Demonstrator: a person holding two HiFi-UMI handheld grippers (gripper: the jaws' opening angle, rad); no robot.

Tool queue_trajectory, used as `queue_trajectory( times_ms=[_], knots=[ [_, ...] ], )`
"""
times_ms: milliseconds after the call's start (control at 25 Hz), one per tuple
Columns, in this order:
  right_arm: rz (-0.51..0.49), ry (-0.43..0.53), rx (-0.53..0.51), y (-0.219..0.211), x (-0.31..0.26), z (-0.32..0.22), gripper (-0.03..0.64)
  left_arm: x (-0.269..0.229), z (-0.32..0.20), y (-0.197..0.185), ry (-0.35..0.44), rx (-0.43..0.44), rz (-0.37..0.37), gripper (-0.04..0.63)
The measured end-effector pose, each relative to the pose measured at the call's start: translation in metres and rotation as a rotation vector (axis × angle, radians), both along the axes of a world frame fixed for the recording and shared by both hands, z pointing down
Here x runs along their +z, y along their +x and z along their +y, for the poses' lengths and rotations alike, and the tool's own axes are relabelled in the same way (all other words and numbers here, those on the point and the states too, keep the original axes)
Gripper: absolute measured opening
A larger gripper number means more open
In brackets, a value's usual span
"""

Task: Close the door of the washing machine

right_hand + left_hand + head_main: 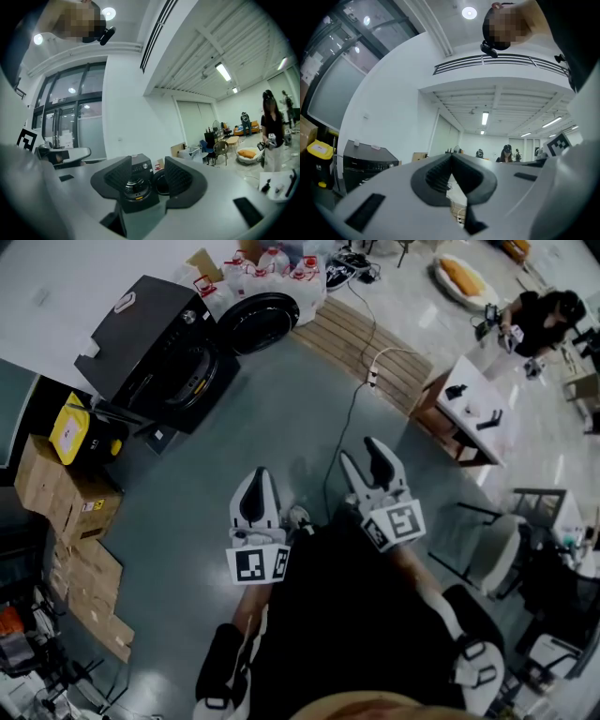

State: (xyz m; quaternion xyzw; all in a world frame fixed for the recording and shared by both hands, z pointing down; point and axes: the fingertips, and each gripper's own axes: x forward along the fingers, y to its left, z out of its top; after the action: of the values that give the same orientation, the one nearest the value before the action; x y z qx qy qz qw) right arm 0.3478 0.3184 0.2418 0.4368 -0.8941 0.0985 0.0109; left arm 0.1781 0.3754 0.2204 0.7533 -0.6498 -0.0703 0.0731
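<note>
Well ahead of both claws, the black front-loading washing machine (155, 343) stands on the grey floor (262, 418) at the upper left of the head view. Its round door with a dark glass centre (258, 322) is swung wide open to the side of the drum opening. Neither claw touches the machine or the door.

The left claw (257, 486) points level, its dark ribbed pads (438, 176) pressed together at the tips with nothing between them. The right claw (366, 460) is just beside it, jaws spread apart and holding nothing. In the right gripper view the distant washing machine (138, 180) and its open door (160, 180) show through the gap between the pads.

A yellow plastic container (73, 430) and stacked brown cardboard boxes (66, 493) sit left of the machine. Clear plastic jugs with red caps (272, 268) stand behind the door, beside a slatted wooden platform (356, 338). A white tabletop (478, 409) stands far right.
</note>
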Motion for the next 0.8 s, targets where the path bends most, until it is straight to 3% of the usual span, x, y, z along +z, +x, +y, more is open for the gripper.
queue_trajectory(
  times_ms=[400, 800],
  knots=[
    [0.009, -0.012, 0.018, -0.028, 0.009, -0.024, 0.206, 0.011, -0.028, -0.025, -0.010, 0.025, 0.016, 0.006],
    [0.011, -0.023, -0.048, -0.049, 0.020, -0.146, 0.204, 0.018, -0.137, -0.041, -0.021, -0.034, 0.003, 0.006]
  ],
)
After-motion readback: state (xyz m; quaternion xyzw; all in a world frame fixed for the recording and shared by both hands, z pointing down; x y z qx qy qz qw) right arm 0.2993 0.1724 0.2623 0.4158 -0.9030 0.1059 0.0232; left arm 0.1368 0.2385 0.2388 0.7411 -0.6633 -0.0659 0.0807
